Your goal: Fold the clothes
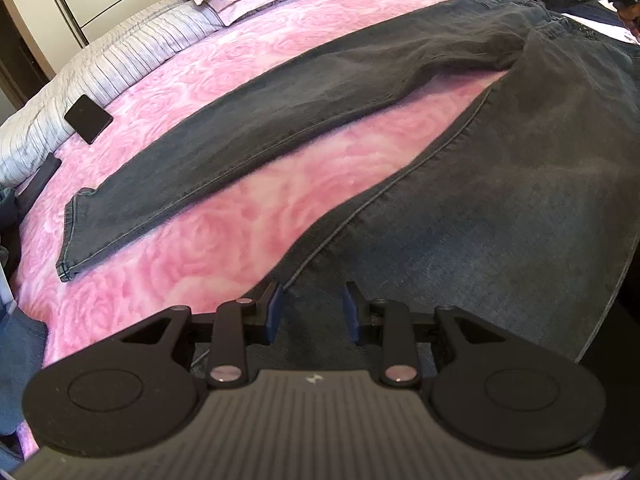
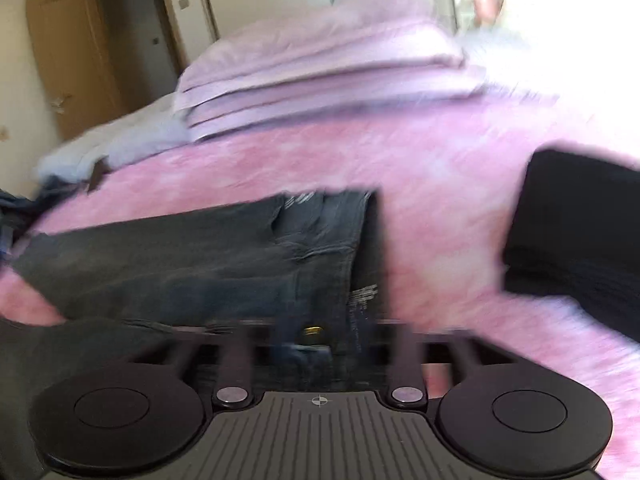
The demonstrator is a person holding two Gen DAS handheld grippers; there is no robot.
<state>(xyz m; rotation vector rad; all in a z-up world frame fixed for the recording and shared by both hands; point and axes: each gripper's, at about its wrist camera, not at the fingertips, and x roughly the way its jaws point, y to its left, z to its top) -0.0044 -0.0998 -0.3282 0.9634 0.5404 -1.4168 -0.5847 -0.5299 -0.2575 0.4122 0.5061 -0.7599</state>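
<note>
A: Jeans (image 1: 400, 80), dark grey denim, one pair. Location: spread flat on the pink rose-patterned bedspread (image 1: 240, 208), legs parted in a V, a wedge of pink showing between them.

B: Left gripper (image 1: 313, 312)?

A: Jaws partly open, blue pads (image 1: 274, 312) apart with a clear gap. Nothing is pinched between them. It hovers low over the near trouser leg, whose inner seam runs just past the left-hand pad. Whether the tips touch the cloth I cannot tell.

B: Far leg?

A: Runs away to the left in that view; hem (image 1: 70, 240) lies flat, well apart from the gripper.

B: Right gripper (image 2: 316, 332)?

A: Heavily blurred. Fingers appear spread wide; the jeans' waistband (image 2: 340, 240), with a brass button (image 2: 312, 330) and a printed inside label (image 2: 362, 300), sits directly ahead and between them. I cannot tell whether the pads press on it.

B: Other items?

A: Black folded garment (image 2: 576, 240), to the right of the waistband, apart from it. Black flat card-like object (image 1: 88, 119) at the bedspread's far left edge, on the striped grey quilt (image 1: 100, 72). Pink pillows (image 2: 320, 68) stacked at the head of the bed.
</note>
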